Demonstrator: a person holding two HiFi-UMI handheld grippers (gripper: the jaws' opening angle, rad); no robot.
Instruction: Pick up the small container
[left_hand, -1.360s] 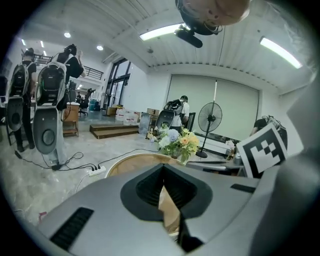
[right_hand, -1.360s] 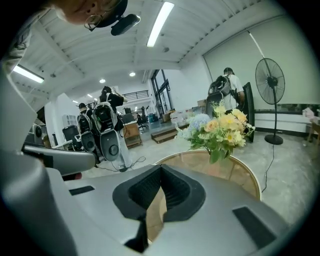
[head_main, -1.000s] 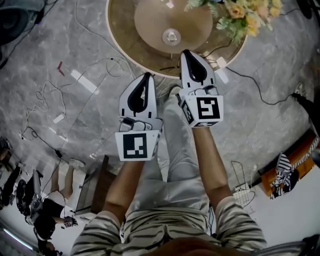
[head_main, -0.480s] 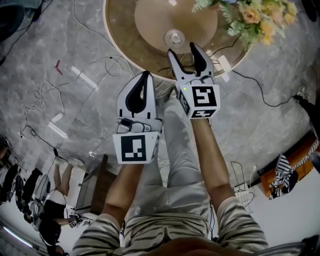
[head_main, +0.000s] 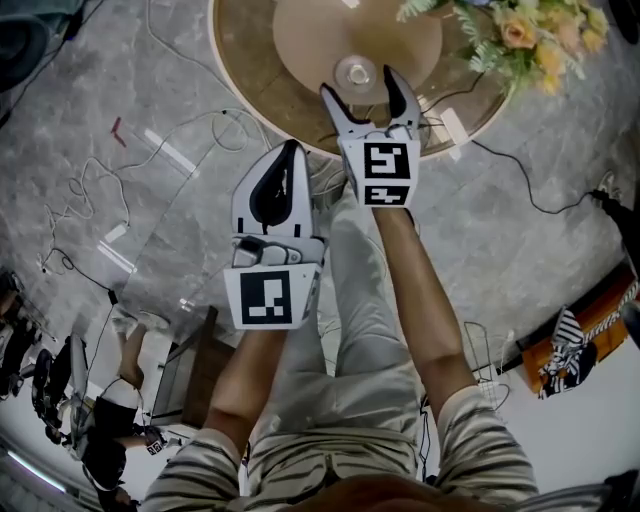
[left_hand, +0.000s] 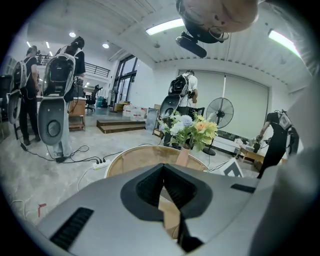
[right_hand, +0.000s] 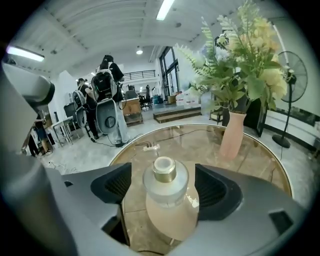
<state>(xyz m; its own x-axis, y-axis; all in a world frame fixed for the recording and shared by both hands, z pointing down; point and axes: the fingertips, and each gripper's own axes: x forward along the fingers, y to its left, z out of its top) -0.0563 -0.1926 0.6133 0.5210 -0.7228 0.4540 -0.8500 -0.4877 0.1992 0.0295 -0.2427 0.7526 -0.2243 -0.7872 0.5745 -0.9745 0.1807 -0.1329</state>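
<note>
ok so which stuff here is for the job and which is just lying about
For the job: small container, right gripper (jaws have just been opening, container between them), table.
Lying about: vase of flowers, power strip, fan.

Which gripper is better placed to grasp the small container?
Right. The right gripper has just been opening its jaws, which flank the small container; the left gripper is shut, further back.

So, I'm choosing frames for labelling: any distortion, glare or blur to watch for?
Both gripper views: fisheye, black corners. Left gripper view: ceiling light strip blown out. Right gripper view: small container sharp, glossy table reflects light. Head view: evenly lit, sharp.
</note>
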